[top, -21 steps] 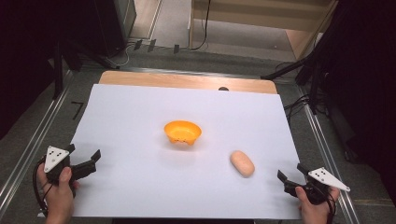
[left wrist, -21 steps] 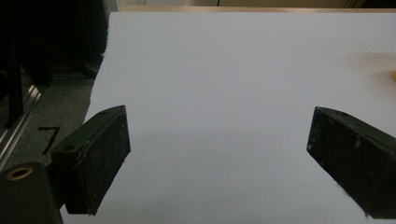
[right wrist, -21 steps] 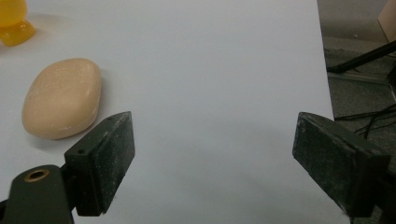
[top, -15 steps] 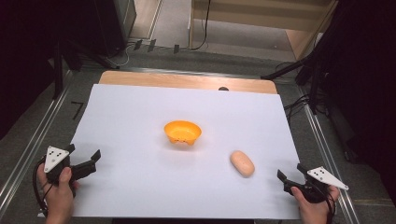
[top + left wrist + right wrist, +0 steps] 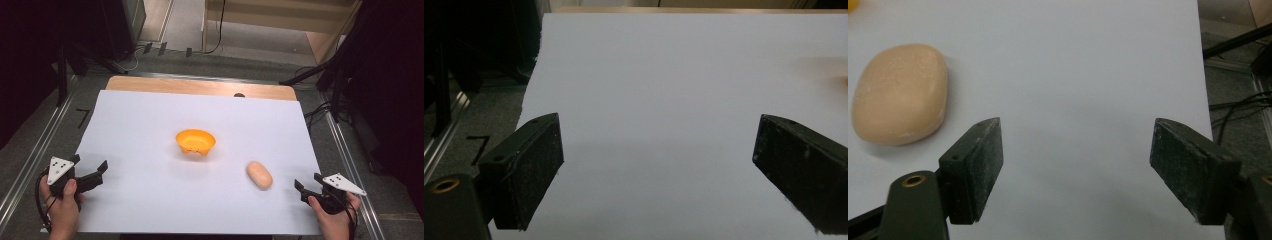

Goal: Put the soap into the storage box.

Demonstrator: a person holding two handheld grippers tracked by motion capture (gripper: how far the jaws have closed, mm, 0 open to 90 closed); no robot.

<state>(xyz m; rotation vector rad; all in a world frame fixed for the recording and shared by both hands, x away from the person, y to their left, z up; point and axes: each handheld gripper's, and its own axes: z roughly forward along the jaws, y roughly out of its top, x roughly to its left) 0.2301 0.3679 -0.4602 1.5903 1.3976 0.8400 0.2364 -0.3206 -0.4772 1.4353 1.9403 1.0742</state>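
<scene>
Right tool [image 5: 1075, 170], jaws apart and empty, rests near a smooth, rounded beige soap bar [image 5: 899, 93]. Left tool [image 5: 659, 175] gapes wide over the matte white worktop [image 5: 150, 125].

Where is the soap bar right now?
In the high view the soap lies on the white sheet, right of and nearer than the orange bowl, just left of the right tool. Nothing touches it.

From overhead we look forward and down across the white paper-covered table [image 5: 150, 130]; our two gripper cameras skim it low and close, the right one sharing the pale beige oval soap bar [image 5: 900, 92].
</scene>
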